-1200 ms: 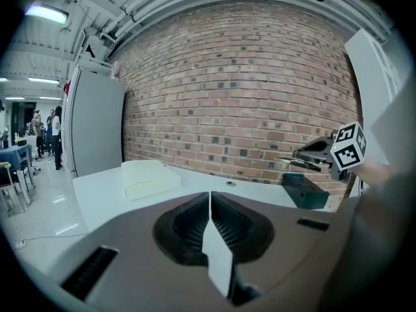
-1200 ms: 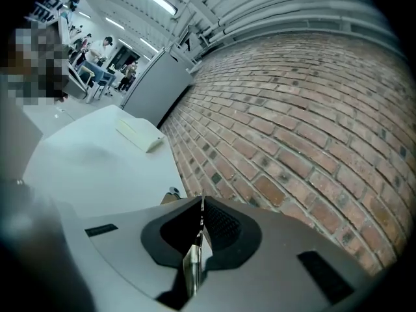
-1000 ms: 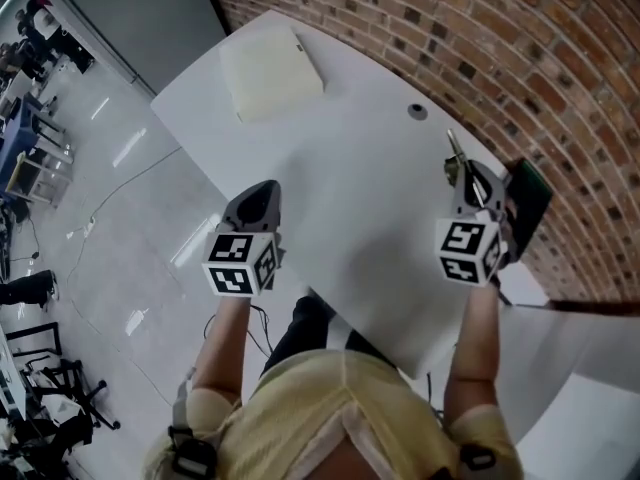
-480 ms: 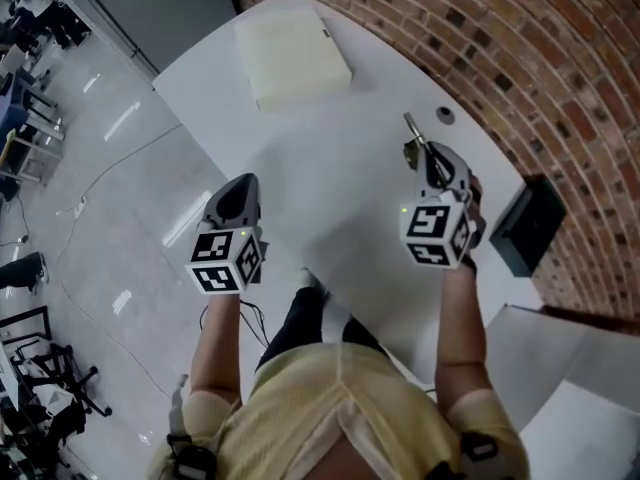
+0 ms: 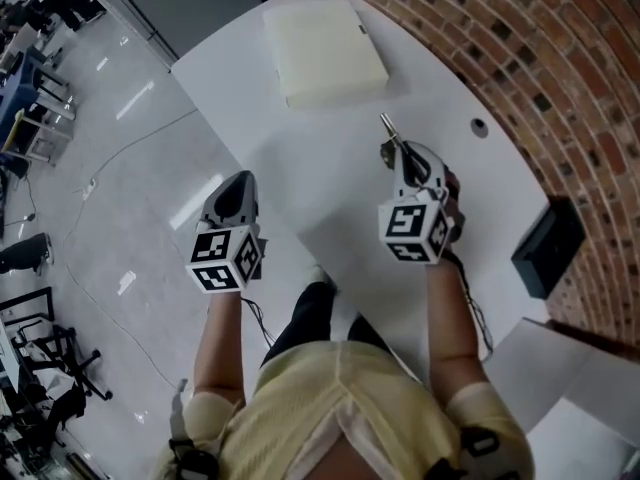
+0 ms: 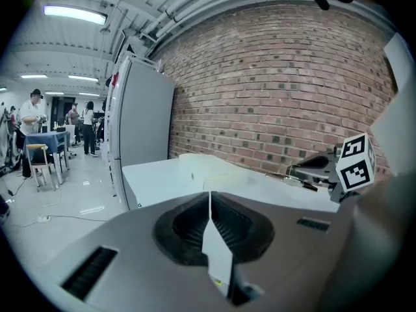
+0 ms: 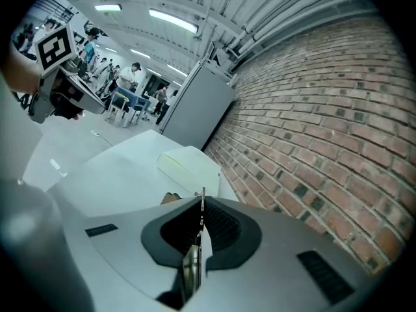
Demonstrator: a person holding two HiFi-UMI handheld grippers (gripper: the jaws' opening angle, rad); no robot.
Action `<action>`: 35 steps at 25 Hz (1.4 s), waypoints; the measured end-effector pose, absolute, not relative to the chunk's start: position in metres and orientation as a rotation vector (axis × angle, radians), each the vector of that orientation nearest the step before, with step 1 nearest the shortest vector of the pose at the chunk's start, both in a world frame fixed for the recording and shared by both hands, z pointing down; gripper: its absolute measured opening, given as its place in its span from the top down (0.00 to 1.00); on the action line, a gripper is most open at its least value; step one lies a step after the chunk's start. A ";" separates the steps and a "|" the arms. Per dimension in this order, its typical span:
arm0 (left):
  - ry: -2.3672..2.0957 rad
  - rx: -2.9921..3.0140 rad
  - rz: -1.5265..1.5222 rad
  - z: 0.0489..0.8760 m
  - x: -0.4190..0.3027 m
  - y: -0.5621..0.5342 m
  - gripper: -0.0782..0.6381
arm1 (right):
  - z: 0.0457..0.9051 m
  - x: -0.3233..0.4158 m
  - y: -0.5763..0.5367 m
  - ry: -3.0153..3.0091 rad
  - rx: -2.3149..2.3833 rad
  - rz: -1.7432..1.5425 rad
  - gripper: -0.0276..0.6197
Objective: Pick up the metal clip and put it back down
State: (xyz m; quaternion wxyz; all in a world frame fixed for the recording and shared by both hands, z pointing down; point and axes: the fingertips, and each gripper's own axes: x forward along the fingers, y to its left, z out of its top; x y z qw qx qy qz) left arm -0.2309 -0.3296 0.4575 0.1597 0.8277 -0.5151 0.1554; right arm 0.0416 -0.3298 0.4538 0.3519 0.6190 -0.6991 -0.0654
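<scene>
Metal clip [image 5: 387, 128] pinched by right hand-held gripper [image 5: 400, 156] over counter [image 5: 330, 173]; left hand-held gripper [image 5: 235, 184] pressed together, empty, 9 o'clock edge.

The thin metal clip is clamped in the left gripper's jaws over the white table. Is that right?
Wrong gripper. The thin metal clip is clamped in the jaws of the right gripper over the white table, as the right gripper view shows; the left gripper is shut on nothing.

bare table [image 5: 330, 188] short of cream block [image 5: 325, 53]
</scene>
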 end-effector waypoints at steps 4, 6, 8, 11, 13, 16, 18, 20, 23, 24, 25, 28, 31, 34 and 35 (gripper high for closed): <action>-1.502 2.329 0.450 0.466 -0.247 -0.335 0.88 | 0.467 0.014 -0.345 -1.864 1.562 -0.174 0.94; -1.516 2.313 0.450 0.470 -0.256 -0.338 0.88 | 0.473 0.002 -0.352 -1.885 1.547 -0.184 0.94; -1.528 2.295 0.449 0.474 -0.262 -0.340 0.88 | 0.480 -0.008 -0.356 -1.907 1.533 -0.184 0.94; -1.539 2.268 0.445 0.482 -0.271 -0.342 0.88 | 0.492 -0.023 -0.361 -1.947 1.506 -0.191 0.94; -1.543 2.252 0.446 0.487 -0.276 -0.342 0.88 | 0.498 -0.035 -0.363 -1.977 1.485 -0.207 0.94; -1.547 2.238 0.453 0.493 -0.280 -0.342 0.88 | 0.503 -0.049 -0.366 -2.006 1.443 -0.251 0.94; -1.548 2.232 0.459 0.497 -0.281 -0.342 0.88 | 0.512 -0.056 -0.365 -2.006 1.401 -0.280 0.94; -1.547 2.227 0.464 0.500 -0.282 -0.342 0.88 | 0.518 -0.064 -0.364 -1.998 1.354 -0.327 0.94; -1.544 2.221 0.470 0.503 -0.284 -0.341 0.88 | 0.523 -0.078 -0.363 -2.001 1.297 -0.391 0.94; -1.543 2.220 0.472 0.504 -0.285 -0.341 0.88 | 0.523 -0.082 -0.362 -2.000 1.281 -0.408 0.94; -1.541 2.219 0.474 0.505 -0.284 -0.341 0.88 | 0.523 -0.086 -0.362 -1.995 1.261 -0.432 0.94; -1.537 2.219 0.483 0.507 -0.283 -0.340 0.88 | 0.529 -0.096 -0.360 -1.997 1.203 -0.493 0.94; -1.538 2.217 0.489 0.509 -0.282 -0.339 0.88 | 0.537 -0.105 -0.355 -2.016 1.154 -0.509 0.94; -1.541 2.211 0.491 0.510 -0.286 -0.337 0.88 | 0.540 -0.113 -0.351 -2.013 1.123 -0.543 0.94; -1.543 2.209 0.491 0.511 -0.288 -0.337 0.88 | 0.541 -0.115 -0.350 -2.011 1.115 -0.555 0.94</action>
